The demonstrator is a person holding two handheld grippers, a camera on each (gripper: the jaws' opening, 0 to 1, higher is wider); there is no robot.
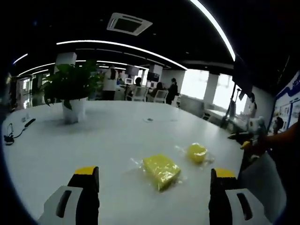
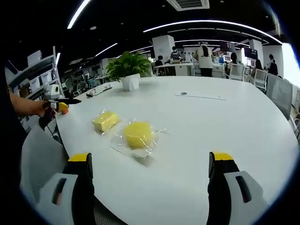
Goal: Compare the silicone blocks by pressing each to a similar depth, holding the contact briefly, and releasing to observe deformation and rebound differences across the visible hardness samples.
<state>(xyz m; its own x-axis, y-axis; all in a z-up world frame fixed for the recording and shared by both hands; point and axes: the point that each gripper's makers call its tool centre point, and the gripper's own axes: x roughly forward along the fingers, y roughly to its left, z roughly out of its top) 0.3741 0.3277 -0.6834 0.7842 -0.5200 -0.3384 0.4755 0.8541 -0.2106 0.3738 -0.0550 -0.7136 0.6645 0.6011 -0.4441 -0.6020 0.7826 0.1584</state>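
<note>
The left gripper (image 1: 154,180) sits closest in the left gripper view, with its two yellow-tipped jaws spread wide and nothing between them. Just past it, on the white table (image 1: 93,136), lies a square yellow silicone block (image 1: 161,171) in a clear plastic wrap. A round yellow silicone block (image 1: 197,153), also wrapped, lies a little farther on, near the square one but not touching it. In the right gripper view the right gripper (image 2: 150,173) is spread wide too and grips nothing. There the round block (image 2: 138,134) is the nearer one and the square block (image 2: 105,121) lies beside it. A potted plant (image 2: 128,69) stands well behind them, and a hand (image 2: 33,107) shows at the table's edge with the other gripper. No block is being pressed yet, so the job looks like it is just starting. To do it well, I think one gripper should come straight down on the middle of a block, push slowly, wait a short moment, then lift off. Each block should get the same push so the squish and bounce-back can be fairly compared. The slippery wrap could let a block slide, so a soft, straight push seems best.
</note>
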